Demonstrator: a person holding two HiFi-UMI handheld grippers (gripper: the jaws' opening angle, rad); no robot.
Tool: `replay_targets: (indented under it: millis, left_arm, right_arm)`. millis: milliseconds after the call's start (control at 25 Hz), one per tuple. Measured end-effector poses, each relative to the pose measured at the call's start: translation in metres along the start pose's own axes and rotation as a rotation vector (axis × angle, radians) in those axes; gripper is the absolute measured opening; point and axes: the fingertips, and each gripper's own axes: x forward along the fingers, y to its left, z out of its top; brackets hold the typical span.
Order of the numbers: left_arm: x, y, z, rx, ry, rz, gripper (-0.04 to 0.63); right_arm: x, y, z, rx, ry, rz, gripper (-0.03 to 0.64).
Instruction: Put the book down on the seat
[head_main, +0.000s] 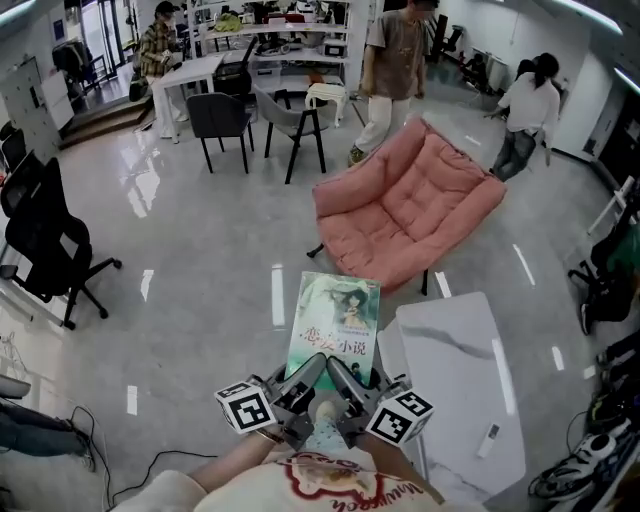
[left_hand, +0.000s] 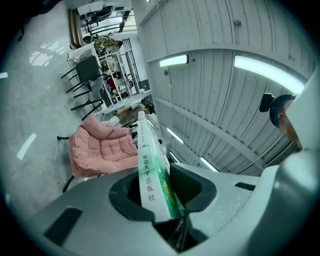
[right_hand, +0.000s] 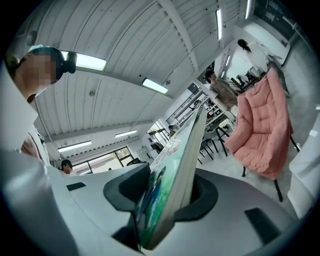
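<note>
Book (head_main: 335, 325) is mid-carry right now, so I'd call this the transport step: it sits flat, cover up, out in front of the person, with the pink seat (head_main: 410, 210) ahead and well apart from it, nothing set down yet. Both grippers have it by the near edge. The left gripper (head_main: 300, 378) has its jaws clamped on the spine-side corner and the right gripper (head_main: 350, 380) is clamped on the other corner, and in each gripper view the book fills the gap between the pads. My guess for the next move is to get it over the cushion past the front lip, lower it until it rests flat, then let go with both jaws at about the same time so it doesn't tip or slide off the slope of the padding. As for writing, the green cover has red Chinese characters low down that seem to end in 小说, and the white spine in the left gripper view ends in 大学出版社, so a university press. The smaller print is too tiny to read.
</note>
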Motion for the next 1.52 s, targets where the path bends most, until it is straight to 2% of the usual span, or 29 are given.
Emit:
replay_targets:
  millis: [200,360,720,960,1240,1520]
  left_arm:
    - [0.075,0.020,0.032,0.009,-0.022,-0.010,0.098]
    - [0.111,0.032,0.050,0.020,-0.034,-0.010,0.098]
    - [0.132,0.054,0.054,0.001,-0.035,0.022,0.098]
    - [0.147,0.052,0.054,0.013,-0.047,0.022,0.098]
    - [0.157,0.070,0.074,0.008,-0.064,0.036,0.098]
    - [0.200,0.108,0.113,0.018,-0.047,0.016,0.098]
  right_arm:
    - [0.031,-0.054,0.056,-0.021,0.002,0.018,0.146]
    - [0.049,-0.082,0.083,-0.026,0.003,0.031,0.147]
    - [0.062,-0.111,0.087,0.016,0.012,0.028,0.146]
    - [0.059,-0.120,0.100,0.010,0.006,0.039,0.146]
    - [0.085,-0.132,0.105,0.012,0.015,0.054,0.146]
    - [0.132,-0.174,0.130,-0.001,0.001,0.039,0.146]
